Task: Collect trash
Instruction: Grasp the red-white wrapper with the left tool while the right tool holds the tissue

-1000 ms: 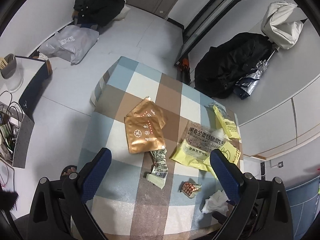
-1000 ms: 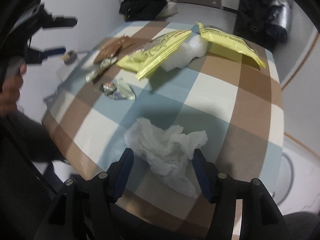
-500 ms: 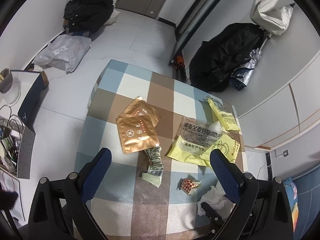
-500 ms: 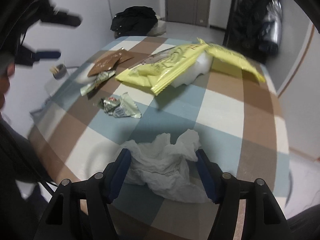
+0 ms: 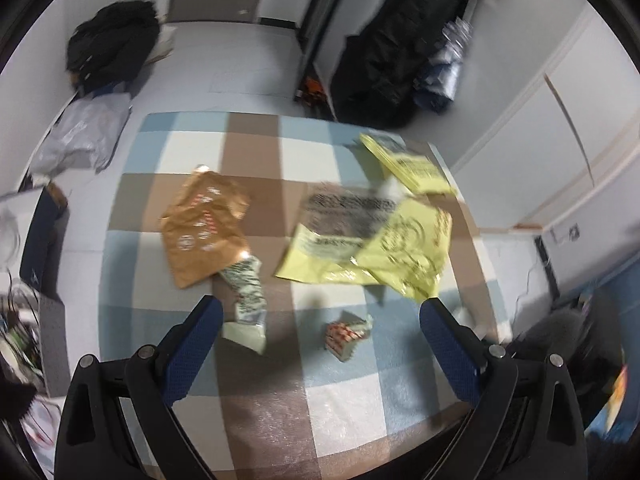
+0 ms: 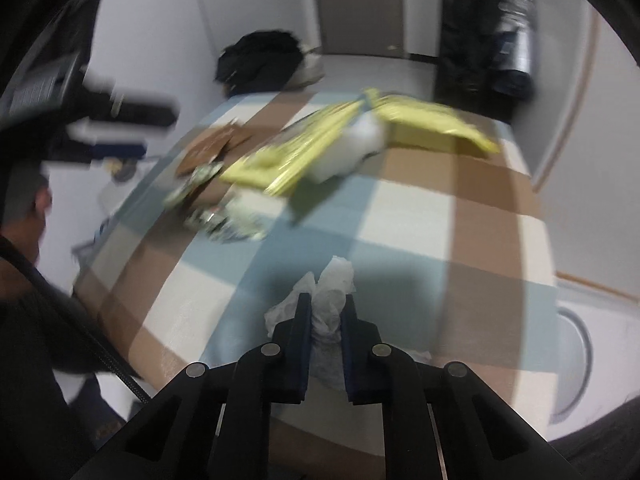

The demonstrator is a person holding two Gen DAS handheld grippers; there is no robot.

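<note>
My right gripper [image 6: 326, 300] is shut on a crumpled white tissue [image 6: 334, 284] just above the checked table [image 6: 420, 216]. My left gripper [image 5: 320, 308] is open and empty above the table's near side. Below it lie a small red-and-white wrapper [image 5: 346, 332], a green-white wrapper [image 5: 246, 292], brown packets [image 5: 204, 224] and yellow bags [image 5: 372, 240]. The yellow bags [image 6: 320, 148] and the small wrapper [image 6: 228, 224] also show, blurred, in the right wrist view.
Black bags [image 5: 108, 44] and a grey plastic bag [image 5: 84, 136] lie on the floor beyond the table. Dark coats [image 5: 392, 60] hang at the back right. The person's head [image 6: 24, 216] and the left gripper [image 6: 116, 120] are at the left of the right wrist view.
My right gripper has closed on the tissue and lifted it off the table. My left gripper has moved lower and closer to the wrappers, still open.
</note>
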